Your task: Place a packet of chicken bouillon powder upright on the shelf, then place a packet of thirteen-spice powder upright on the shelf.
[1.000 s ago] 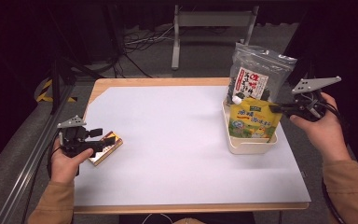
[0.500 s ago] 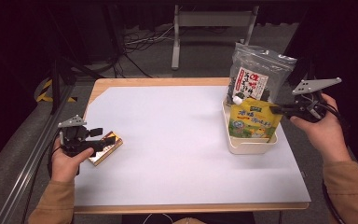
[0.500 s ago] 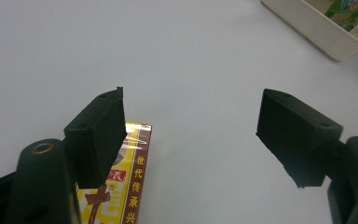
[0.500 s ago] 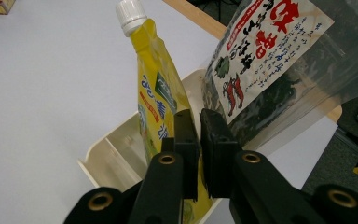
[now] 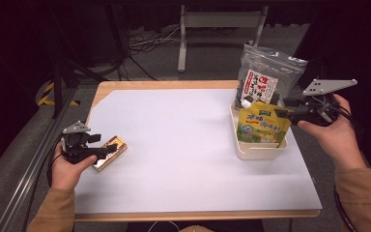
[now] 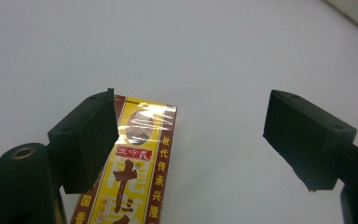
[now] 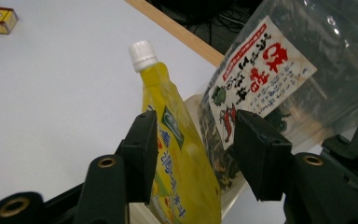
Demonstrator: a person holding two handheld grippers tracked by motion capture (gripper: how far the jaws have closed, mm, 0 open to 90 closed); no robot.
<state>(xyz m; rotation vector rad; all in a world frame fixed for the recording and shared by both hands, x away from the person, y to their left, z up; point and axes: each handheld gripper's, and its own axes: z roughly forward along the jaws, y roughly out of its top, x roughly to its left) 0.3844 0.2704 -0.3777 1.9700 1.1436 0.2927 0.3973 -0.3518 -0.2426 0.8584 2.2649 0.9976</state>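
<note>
The right gripper [image 7: 191, 158] has just been opening; the yellow spouted pouch [image 7: 177, 154] stands between its parted jaws, capped spout up. The left gripper [image 6: 191, 140] gapes wide over the yellow box [image 6: 137, 172], one pad at its edge, its length running away between them.

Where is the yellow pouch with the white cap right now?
In the high view the yellow pouch stands in the cream tray at the table's right, before the clear bag.

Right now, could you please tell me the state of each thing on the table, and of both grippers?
Yellow pouch: upright in the bin, white cap on, between the right jaws, not pressed.
Clear bag: standing in the bin behind the pouch, leaning back.
Bin: on the table, holding both.
Yellow box: lying flat on the table, closed.
Left gripper: open, one jaw over the box.
Right gripper: open, jaws have just been opening.
</note>
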